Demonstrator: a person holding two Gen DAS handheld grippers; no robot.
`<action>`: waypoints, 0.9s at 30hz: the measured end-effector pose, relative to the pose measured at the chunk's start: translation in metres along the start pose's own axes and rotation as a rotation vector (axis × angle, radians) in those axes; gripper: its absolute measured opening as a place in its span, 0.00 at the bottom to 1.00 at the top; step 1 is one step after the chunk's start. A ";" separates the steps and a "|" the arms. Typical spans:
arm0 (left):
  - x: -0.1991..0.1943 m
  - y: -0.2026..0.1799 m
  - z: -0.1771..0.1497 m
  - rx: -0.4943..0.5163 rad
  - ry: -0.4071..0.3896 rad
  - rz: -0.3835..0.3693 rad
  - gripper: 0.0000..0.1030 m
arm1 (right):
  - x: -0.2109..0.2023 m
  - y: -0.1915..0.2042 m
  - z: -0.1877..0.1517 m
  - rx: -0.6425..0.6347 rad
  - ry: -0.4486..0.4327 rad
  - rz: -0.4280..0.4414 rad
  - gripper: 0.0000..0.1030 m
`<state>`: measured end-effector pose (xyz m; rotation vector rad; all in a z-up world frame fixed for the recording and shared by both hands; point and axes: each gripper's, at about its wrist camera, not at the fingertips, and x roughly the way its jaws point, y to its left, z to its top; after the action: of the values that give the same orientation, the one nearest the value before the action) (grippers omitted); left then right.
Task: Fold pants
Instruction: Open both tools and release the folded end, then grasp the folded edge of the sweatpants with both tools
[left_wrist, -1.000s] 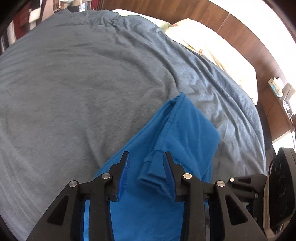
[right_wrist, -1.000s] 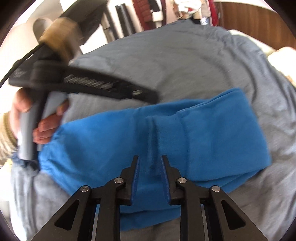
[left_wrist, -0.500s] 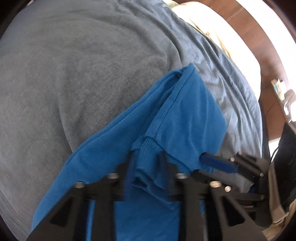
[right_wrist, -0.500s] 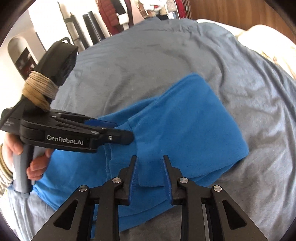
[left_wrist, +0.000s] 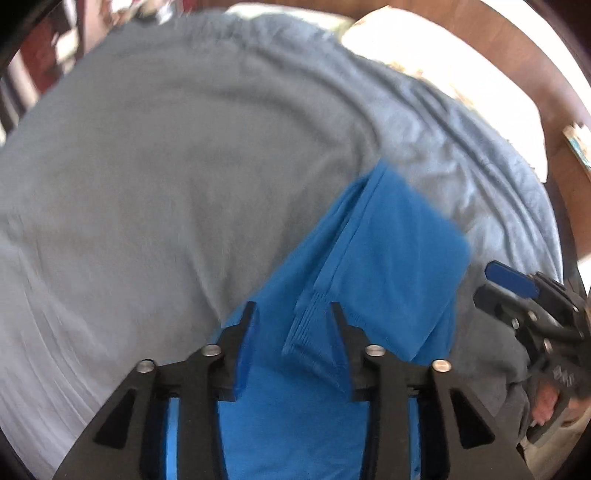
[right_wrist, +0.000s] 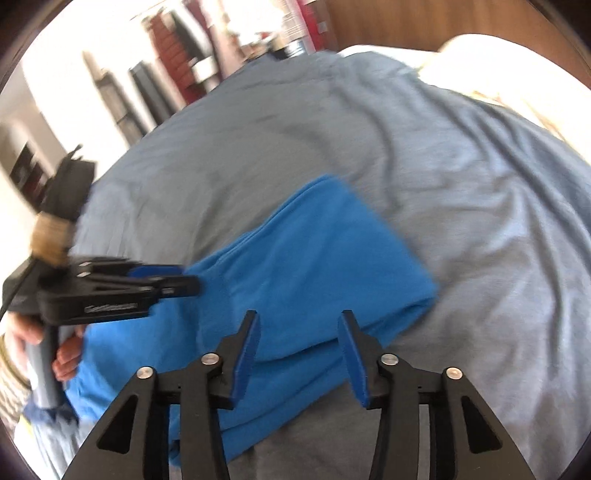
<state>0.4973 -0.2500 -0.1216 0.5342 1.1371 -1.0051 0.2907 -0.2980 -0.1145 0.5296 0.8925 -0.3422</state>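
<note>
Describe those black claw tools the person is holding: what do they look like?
Each is a black plastic tool with two tapered jaws lined with blue pads and dotted with silver screws. Seen from the right gripper, the left gripper has a grey handle, white lettering too blurred to read, tan tape around its top and a black cable.

Matt blue knit pants (left_wrist: 388, 258) on soft grey cloth bedspread (left_wrist: 166, 166).

black hand-held gripper (right_wrist: 299, 354); blue pads; silver screws; tan cord wrapping; grey handle; white lettering
</note>
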 end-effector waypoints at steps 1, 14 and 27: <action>-0.005 -0.005 0.008 0.030 -0.014 -0.003 0.43 | -0.006 -0.007 0.003 0.030 -0.021 -0.011 0.51; 0.057 -0.052 0.117 0.188 0.044 -0.170 0.43 | 0.003 -0.090 0.015 0.378 -0.032 -0.051 0.58; 0.112 -0.043 0.124 0.199 0.169 -0.237 0.44 | 0.047 -0.097 0.015 0.407 0.034 0.017 0.58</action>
<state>0.5296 -0.4109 -0.1743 0.6638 1.2790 -1.3063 0.2806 -0.3895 -0.1732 0.9201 0.8534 -0.5049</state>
